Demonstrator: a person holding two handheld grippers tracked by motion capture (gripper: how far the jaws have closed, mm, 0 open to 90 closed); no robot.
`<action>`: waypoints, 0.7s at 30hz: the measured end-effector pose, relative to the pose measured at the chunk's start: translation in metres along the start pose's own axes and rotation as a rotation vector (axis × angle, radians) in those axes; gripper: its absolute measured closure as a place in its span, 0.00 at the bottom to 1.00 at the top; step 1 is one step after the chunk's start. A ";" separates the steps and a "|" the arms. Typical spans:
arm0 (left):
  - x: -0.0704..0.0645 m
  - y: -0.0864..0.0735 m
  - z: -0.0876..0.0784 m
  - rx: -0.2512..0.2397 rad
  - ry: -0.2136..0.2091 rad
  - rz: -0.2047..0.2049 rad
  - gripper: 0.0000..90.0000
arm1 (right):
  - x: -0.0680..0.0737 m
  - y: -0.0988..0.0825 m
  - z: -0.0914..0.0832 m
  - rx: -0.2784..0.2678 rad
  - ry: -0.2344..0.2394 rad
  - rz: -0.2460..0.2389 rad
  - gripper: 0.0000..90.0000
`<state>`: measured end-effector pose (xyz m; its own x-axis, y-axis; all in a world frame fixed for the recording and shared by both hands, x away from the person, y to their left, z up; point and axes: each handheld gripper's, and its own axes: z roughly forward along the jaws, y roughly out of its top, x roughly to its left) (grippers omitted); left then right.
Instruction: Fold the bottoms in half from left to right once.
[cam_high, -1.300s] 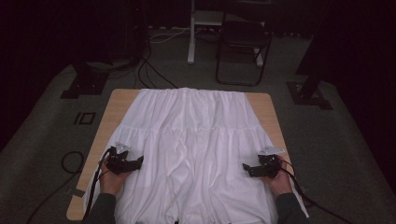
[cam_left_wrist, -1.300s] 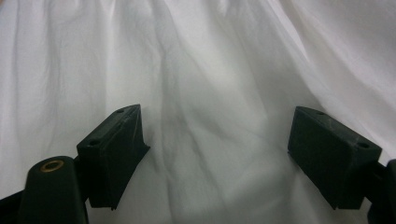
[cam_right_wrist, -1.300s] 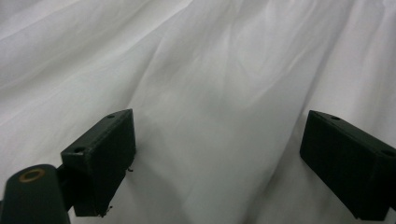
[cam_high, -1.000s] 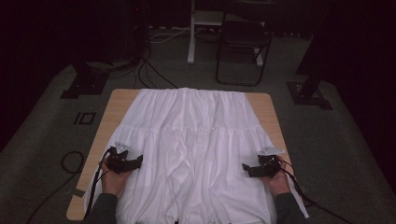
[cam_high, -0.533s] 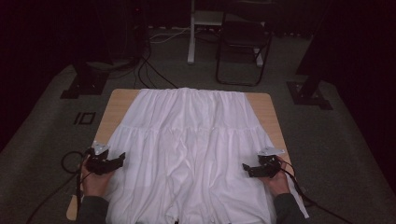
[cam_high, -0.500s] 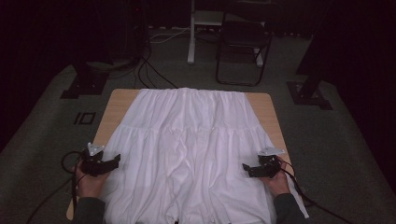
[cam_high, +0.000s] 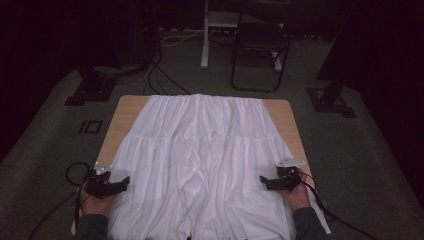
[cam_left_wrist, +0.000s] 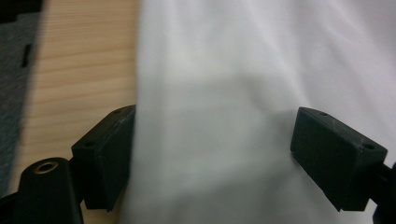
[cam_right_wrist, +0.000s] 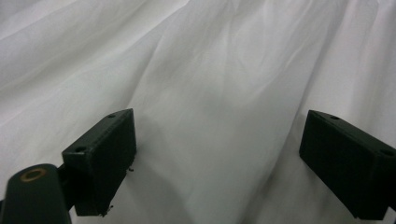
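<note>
A white pleated garment (cam_high: 200, 160) lies spread flat over most of a wooden table (cam_high: 127, 112). My left gripper (cam_high: 123, 181) sits at the garment's left edge near the front and points inward. Its jaws have just been opening and stand wide. In the left gripper view the white cloth (cam_left_wrist: 233, 93) lies between the jaws of the left gripper (cam_left_wrist: 212, 154), its edge beside one jaw, with bare wood (cam_left_wrist: 79, 70) next to it. My right gripper (cam_high: 263, 183) rests on the garment's right side, open. In the right gripper view wrinkled cloth (cam_right_wrist: 210, 84) lies loose beneath the right gripper (cam_right_wrist: 217, 154).
A dark folding chair (cam_high: 260, 45) and a white pole (cam_high: 205, 35) stand on the carpet beyond the table. Black stand feet (cam_high: 92, 90) (cam_high: 330, 100) flank the far corners. Cables (cam_high: 155, 75) cross the floor, and a cable loop (cam_high: 72, 172) lies by the left hand.
The left hand has slid to the left, from on top of the cloth out to the garment's left edge. The right hand and the garment have stayed still.
</note>
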<state>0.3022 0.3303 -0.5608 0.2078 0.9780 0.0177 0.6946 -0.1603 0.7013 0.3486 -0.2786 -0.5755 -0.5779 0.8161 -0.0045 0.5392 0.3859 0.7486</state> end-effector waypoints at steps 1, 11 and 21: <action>-0.009 -0.004 -0.004 0.004 -0.020 0.025 0.18 | 0.000 0.000 0.000 0.000 0.000 0.000 0.11; -0.014 -0.006 -0.015 0.009 -0.054 0.058 0.59 | 0.000 0.000 0.000 0.001 -0.002 0.000 0.12; -0.016 -0.006 -0.014 -0.002 -0.072 0.095 0.95 | 0.000 0.000 -0.001 -0.008 -0.003 0.001 0.17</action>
<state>0.2854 0.3176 -0.5551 0.3213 0.9464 0.0331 0.6680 -0.2512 0.7005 0.3476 -0.2789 -0.5753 -0.5753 0.8179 -0.0055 0.5351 0.3815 0.7538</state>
